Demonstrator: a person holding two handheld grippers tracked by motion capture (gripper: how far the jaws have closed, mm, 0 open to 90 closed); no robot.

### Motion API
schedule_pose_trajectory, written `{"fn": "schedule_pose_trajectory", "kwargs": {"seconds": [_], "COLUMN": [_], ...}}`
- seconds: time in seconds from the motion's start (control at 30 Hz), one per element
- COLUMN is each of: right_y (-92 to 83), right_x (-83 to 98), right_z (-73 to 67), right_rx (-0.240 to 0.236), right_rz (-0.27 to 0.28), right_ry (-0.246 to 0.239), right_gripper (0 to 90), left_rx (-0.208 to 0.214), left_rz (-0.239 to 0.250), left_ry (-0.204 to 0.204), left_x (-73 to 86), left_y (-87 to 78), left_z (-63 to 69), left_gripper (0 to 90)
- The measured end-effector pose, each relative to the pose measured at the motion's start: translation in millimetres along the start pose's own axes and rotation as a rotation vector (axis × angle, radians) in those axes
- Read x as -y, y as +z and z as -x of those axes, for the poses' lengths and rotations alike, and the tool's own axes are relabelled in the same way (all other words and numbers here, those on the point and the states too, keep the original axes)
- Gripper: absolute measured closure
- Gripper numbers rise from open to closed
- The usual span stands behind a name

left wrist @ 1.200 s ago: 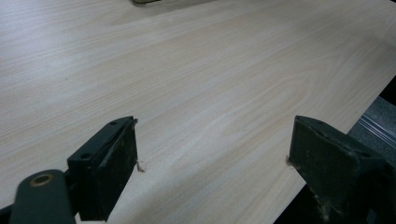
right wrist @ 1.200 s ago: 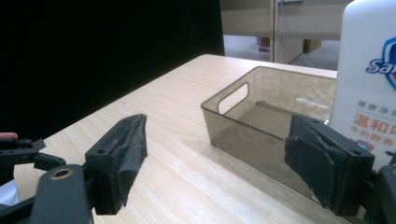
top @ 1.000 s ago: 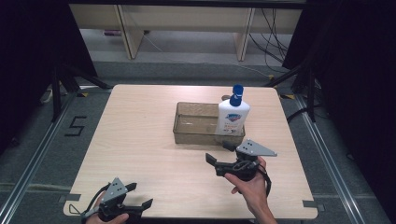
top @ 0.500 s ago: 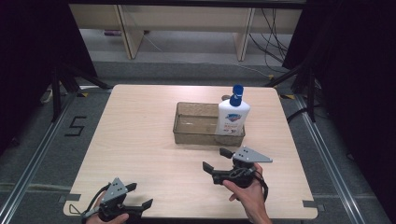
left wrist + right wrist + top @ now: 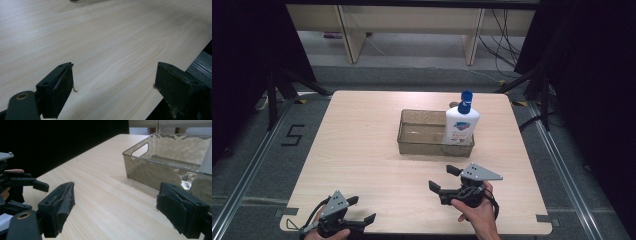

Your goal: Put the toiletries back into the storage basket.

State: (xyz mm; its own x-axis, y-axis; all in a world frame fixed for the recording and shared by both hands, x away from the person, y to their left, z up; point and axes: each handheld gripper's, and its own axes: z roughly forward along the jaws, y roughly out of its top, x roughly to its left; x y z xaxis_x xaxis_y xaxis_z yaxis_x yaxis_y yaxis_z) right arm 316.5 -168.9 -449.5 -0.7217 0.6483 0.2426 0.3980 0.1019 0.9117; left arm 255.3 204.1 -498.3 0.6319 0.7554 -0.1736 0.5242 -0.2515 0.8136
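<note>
The right claw (image 5: 444, 179) stands wide open and empty over the surface (image 5: 362, 150), jaws well apart. Just ahead of it sits the smoky clear bin (image 5: 422, 135), the white bottle (image 5: 460, 127) upright in its far-right corner. The left claw (image 5: 362, 210), equally spread, holds nothing.

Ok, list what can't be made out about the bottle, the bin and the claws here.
- Bottle, high view: label print too small to read; its base hidden behind the bin wall.
- Bottle, right gripper view: cut off by the right edge, a white sliver left.
- Bin, right gripper view: far end cut off by the right edge.
- Left claw, high view: the hand is cut off by the bottom edge.
</note>
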Motion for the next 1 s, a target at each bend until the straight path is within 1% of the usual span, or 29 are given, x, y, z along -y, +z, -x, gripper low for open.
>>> {"fn": "schedule_pose_trajectory", "kwargs": {"seconds": [0.03, 0.07, 0.1, 0.13, 0.2, 0.23, 0.3, 0.33, 0.37, 0.4, 0.47, 0.5, 0.53, 0.57, 0.6, 0.63, 0.67, 0.7, 0.77, 0.8, 0.83, 0.87, 0.9, 0.93, 0.97, 1.0], "right_y": [-0.2, -0.7, -1.2, -1.7, -2.5, -2.4, -3.1, -3.4, -3.8, -3.6, -4.7, -5.0, -5.7, -6.4, -6.4, -6.8, -7.6, -8.2, -9.0, -10.4, -11.1, -11.7, -14.3, -14.4, -14.2, -15.9], "right_x": [0.6, 1.8, 2.4, 3.4, 4.6, 5.9, 7.7, 8.4, 9.4, 10.2, 11.8, 12.8, 13.2, 14.6, 15.2, 16.3, 17.1, 18.1, 19.3, 20.0, 20.3, 21.2, 21.5, 21.9, 23.1, 23.9], "right_z": [0.6, -1.1, -0.5, -1.7, -1.6, -3.0, -2.9, -4.3, -4.7, -4.8, -4.8, -6.2, -5.6, -7.2, -7.1, -6.7, -7.2, -8.1, -7.3, -8.6, -7.7, -7.7, -9.9, -7.8, -7.6, -8.7], "right_rx": [-0.001, -0.009, 0.004, -0.013, -0.016, -0.025, -0.013, -0.018, -0.02, -0.027, -0.025, -0.031, -0.029, -0.028, -0.032, -0.024, -0.028, -0.032, -0.024, -0.024, -0.025, -0.015, -0.02, -0.02, -0.022, -0.018], "right_rz": [0.001, -0.005, 0.0, -0.014, -0.011, -0.014, -0.014, -0.022, -0.023, -0.021, -0.023, -0.031, -0.032, -0.036, -0.037, -0.034, -0.04, -0.053, -0.05, -0.055, -0.057, -0.045, -0.062, -0.055, -0.057, -0.061], "right_ry": [-0.012, 0.009, -0.015, 0.005, -0.014, 0.003, -0.017, 0.002, 0.008, 0.002, -0.012, 0.006, -0.016, 0.006, 0.003, -0.013, -0.01, 0.005, -0.014, 0.003, -0.01, -0.012, 0.017, -0.011, -0.009, 0.003], "right_gripper": [15.2, 15.2, 15.2, 15.2, 15.2, 15.2, 15.2, 15.2, 15.2, 15.2, 15.2, 15.2, 15.2, 15.2, 15.2, 15.2, 15.2, 15.2, 15.2, 15.2, 15.2, 15.2, 15.2, 15.2, 15.2, 15.2], "left_rx": [0.0, 0.0, 0.002, 0.004, -0.001, 0.0, 0.002, 0.005, 0.002, 0.0, 0.002, 0.004, 0.004, 0.003, 0.002, 0.002, 0.004, 0.005, 0.003, 0.003, 0.005, 0.003, 0.01, 0.011, 0.0, 0.004], "left_rz": [0.002, 0.0, -0.001, 0.0, -0.001, 0.002, -0.003, 0.0, 0.0, 0.0, -0.002, -0.004, 0.0, 0.001, 0.001, -0.001, -0.004, -0.001, 0.001, 0.001, -0.001, -0.007, -0.002, -0.005, -0.006, -0.005], "left_ry": [0.003, 0.005, 0.007, 0.005, -0.001, 0.003, 0.007, 0.004, -0.001, 0.003, 0.007, 0.009, 0.0, -0.001, 0.005, 0.007, 0.01, 0.004, 0.001, 0.002, 0.006, 0.007, 0.005, 0.004, 0.002, 0.008], "left_x": [-0.3, -0.4, -0.2, 0.1, 0.0, -0.3, 0.0, 0.2, 0.2, -0.2, -0.1, 0.1, 0.3, 0.1, -0.2, -0.2, 0.0, 0.2, 0.1, 0.0, 0.1, 0.3, 0.6, 0.4, 0.1, 0.2], "left_y": [0.0, -0.2, -0.2, 0.2, 0.1, 0.1, -0.1, 0.2, 0.2, 0.0, -0.1, -0.1, 0.3, 0.3, 0.1, -0.1, -0.1, 0.3, 0.5, 0.4, 0.4, 0.2, 0.9, 0.8, 0.3, 0.5], "left_z": [0.0, 0.0, 0.0, 0.2, 0.1, 0.1, 0.1, 0.3, 0.2, 0.1, 0.1, 0.1, 0.3, 0.2, 0.1, 0.1, 0.2, 0.5, 0.5, 0.6, 0.6, 0.5, -0.1, -0.2, 1.0, 0.9], "left_gripper": [14.7, 14.7, 14.8, 14.8, 14.7, 14.7, 14.8, 14.8, 14.7, 14.8, 14.8, 14.7, 14.7, 14.7, 14.8, 14.8, 14.7, 14.7, 14.7, 14.7, 14.8, 14.7, 14.7, 14.7, 14.7, 14.7]}}
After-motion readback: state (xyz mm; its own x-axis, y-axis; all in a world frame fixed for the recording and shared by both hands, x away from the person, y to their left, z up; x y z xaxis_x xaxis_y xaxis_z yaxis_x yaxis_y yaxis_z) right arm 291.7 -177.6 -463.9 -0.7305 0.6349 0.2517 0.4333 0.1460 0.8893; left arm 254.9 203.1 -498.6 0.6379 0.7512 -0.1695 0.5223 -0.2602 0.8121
